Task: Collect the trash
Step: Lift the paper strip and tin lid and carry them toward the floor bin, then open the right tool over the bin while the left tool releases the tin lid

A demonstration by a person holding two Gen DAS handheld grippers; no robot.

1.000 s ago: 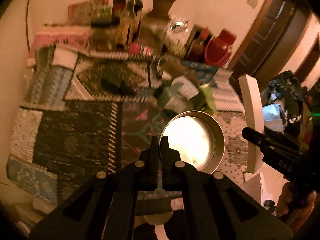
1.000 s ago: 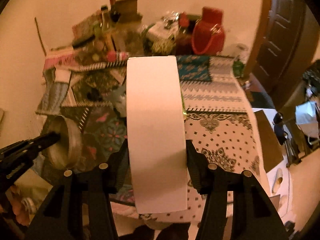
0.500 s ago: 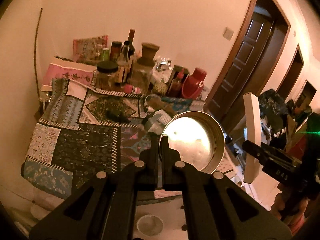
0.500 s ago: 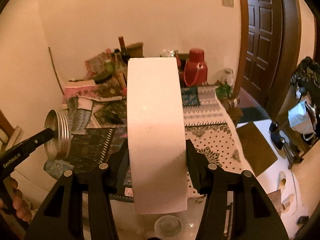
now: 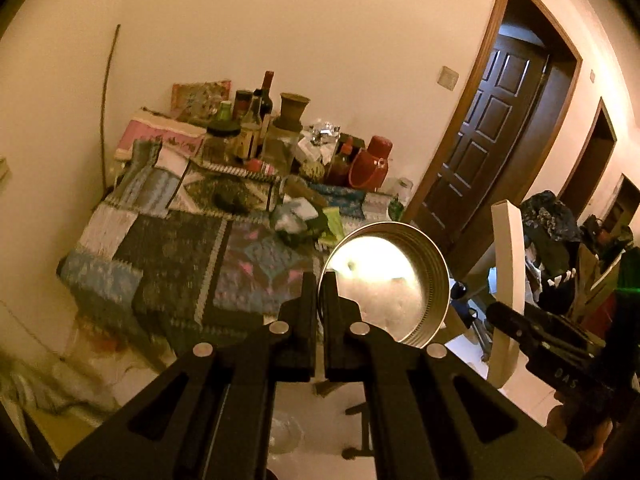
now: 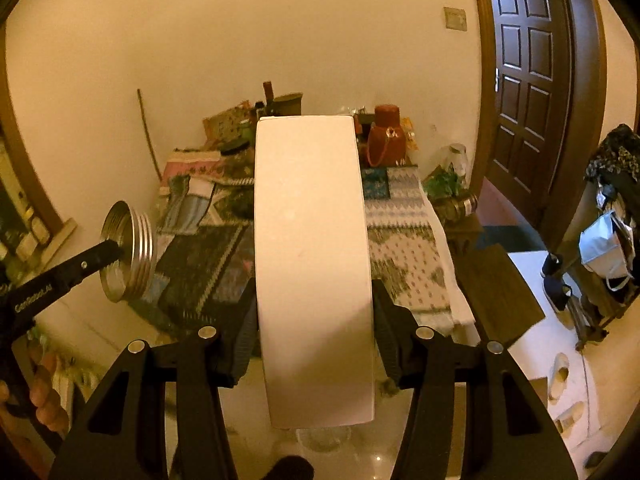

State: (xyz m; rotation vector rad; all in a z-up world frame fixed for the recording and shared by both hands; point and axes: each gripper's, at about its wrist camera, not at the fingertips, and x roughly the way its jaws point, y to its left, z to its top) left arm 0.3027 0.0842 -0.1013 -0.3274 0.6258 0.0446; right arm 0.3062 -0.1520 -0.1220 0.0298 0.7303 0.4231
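Observation:
My left gripper [image 5: 319, 284] is shut on the rim of a round metal lid [image 5: 390, 282], held up in the air off the table's near edge. From the right wrist view the same metal lid [image 6: 128, 250] shows threaded sides, pinched by the left gripper [image 6: 114, 250] at the left. My right gripper [image 6: 314, 304] is shut on a tall white box [image 6: 314, 264], which fills the middle of that view. In the left wrist view the white box [image 5: 508, 292] stands edge-on at the right.
A table with a patchwork cloth [image 5: 176, 248] stands against the wall, its far end crowded with bottles, jars and a red jug [image 5: 372, 164]. Crumpled wrappers [image 5: 304, 220] lie mid-table. Dark doors [image 6: 532, 84] are to the right; shoes and clutter lie on the floor.
Both grippers have pulled back and up from the table, carrying the lid and the box. The table now looks smaller and farther, and floor shows beneath the grippers.

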